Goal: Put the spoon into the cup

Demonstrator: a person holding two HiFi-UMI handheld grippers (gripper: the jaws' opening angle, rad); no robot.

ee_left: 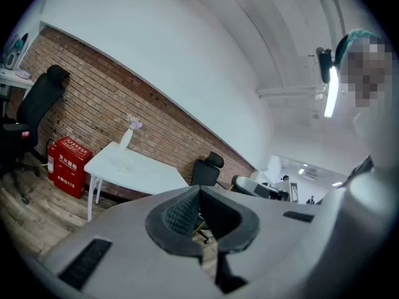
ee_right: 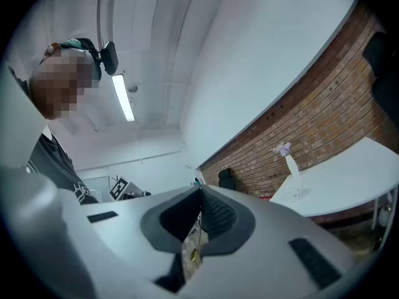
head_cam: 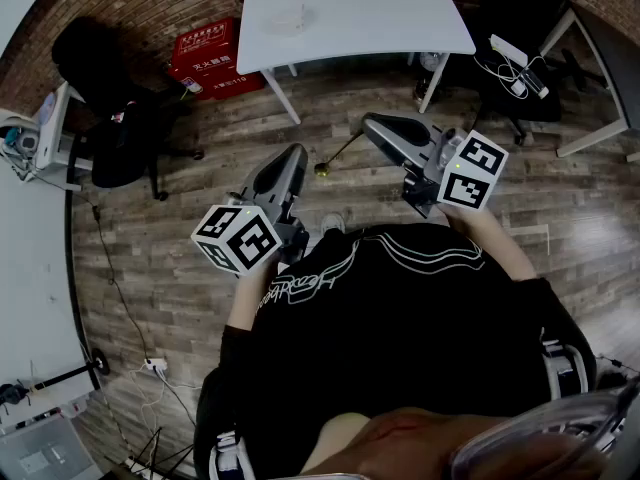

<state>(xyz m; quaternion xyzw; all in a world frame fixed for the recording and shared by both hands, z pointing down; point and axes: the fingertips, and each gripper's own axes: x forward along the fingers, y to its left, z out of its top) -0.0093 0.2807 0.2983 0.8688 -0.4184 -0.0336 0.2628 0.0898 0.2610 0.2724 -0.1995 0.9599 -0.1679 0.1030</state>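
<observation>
A thin golden spoon (head_cam: 338, 154) juts from my right gripper (head_cam: 368, 121), its bowl hanging low to the left above the wooden floor. In the right gripper view the jaws are shut on the spoon (ee_right: 194, 253), whose handle runs up between the pads. My left gripper (head_cam: 296, 151) hovers beside it, to the left, with its jaws together and nothing in them; they look the same in the left gripper view (ee_left: 199, 192). Far ahead stands a white table (head_cam: 380, 13) bearing a clear glass vessel (head_cam: 291, 18). It shows as a slim vase with a pale flower (ee_left: 128, 136), (ee_right: 290, 167). No separate cup can be made out.
A red crate (head_cam: 205, 58) sits left of the table by the brick wall. A black office chair (head_cam: 110, 118) stands at the left, and another chair and a desk with a power strip (head_cam: 520, 68) at the right. Cables and a socket strip (head_cam: 155, 365) lie on the floor at the lower left.
</observation>
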